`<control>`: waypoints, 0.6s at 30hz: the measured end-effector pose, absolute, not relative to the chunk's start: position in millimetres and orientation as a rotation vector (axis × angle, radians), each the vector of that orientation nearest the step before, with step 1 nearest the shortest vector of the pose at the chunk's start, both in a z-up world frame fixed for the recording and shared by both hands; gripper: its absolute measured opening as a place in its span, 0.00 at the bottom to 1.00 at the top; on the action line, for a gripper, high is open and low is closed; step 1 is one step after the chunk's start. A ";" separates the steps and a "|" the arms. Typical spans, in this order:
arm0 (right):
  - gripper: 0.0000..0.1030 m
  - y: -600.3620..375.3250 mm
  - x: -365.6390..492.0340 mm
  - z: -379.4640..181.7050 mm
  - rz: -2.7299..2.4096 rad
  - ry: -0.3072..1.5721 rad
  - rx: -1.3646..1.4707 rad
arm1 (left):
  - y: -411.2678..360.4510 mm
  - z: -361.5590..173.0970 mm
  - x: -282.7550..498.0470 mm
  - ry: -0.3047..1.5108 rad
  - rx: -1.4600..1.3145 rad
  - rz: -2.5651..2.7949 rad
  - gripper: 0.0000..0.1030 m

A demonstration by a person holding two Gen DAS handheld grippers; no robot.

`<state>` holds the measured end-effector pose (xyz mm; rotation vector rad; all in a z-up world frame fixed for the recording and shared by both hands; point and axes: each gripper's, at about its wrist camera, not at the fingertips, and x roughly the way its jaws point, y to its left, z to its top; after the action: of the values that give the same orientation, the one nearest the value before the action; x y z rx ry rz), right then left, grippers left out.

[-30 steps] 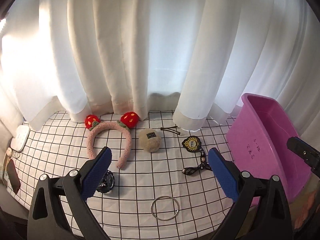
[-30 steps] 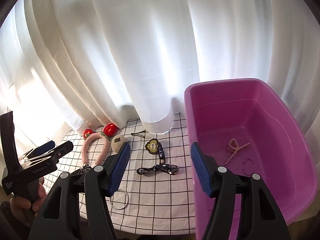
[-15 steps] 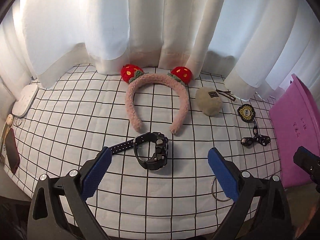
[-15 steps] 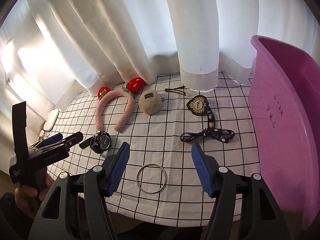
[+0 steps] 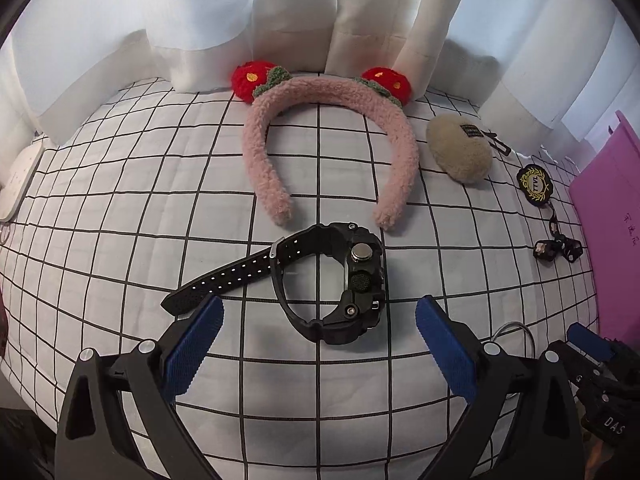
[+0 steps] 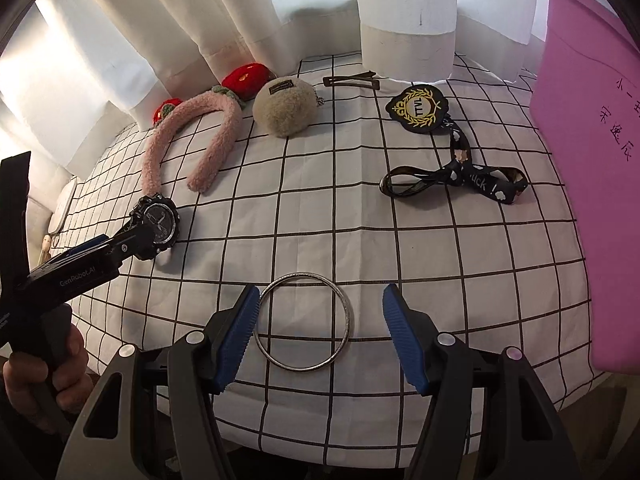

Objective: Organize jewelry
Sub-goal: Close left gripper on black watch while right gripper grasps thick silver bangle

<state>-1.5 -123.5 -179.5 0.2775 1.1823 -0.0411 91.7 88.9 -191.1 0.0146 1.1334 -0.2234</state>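
Both tongs gape: left tongs point(image 5: 318, 330) near watch point(image 5: 340, 280), right tongs point(image 6: 320, 320) around bangle point(image 6: 306, 322), beside pink bin point(image 6: 592, 128).

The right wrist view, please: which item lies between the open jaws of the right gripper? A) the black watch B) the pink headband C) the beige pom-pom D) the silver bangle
D: the silver bangle lies flat on the checked cloth between the open jaws of the right gripper, its left edge close to the left jaw; the black watch lies off to the left.
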 end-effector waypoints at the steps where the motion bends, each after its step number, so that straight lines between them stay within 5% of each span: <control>1: 0.59 -122.7 -2.0 -183.9 -0.043 1.190 0.279 | 89.0 -193.2 92.7 1.135 0.014 -0.224 0.92; 9: 0.60 -114.1 -2.1 -207.2 -0.051 1.247 0.259 | 91.9 -202.5 103.5 1.142 0.005 -0.222 0.92; 18: 0.73 -96.8 3.2 -210.6 -0.025 1.231 0.189 | 89.0 -210.3 109.8 1.146 0.015 -0.219 0.92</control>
<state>3.2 -96.8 -210.6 0.1889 1.2309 -0.0252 109.8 89.0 -210.3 0.0152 1.1463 -0.2194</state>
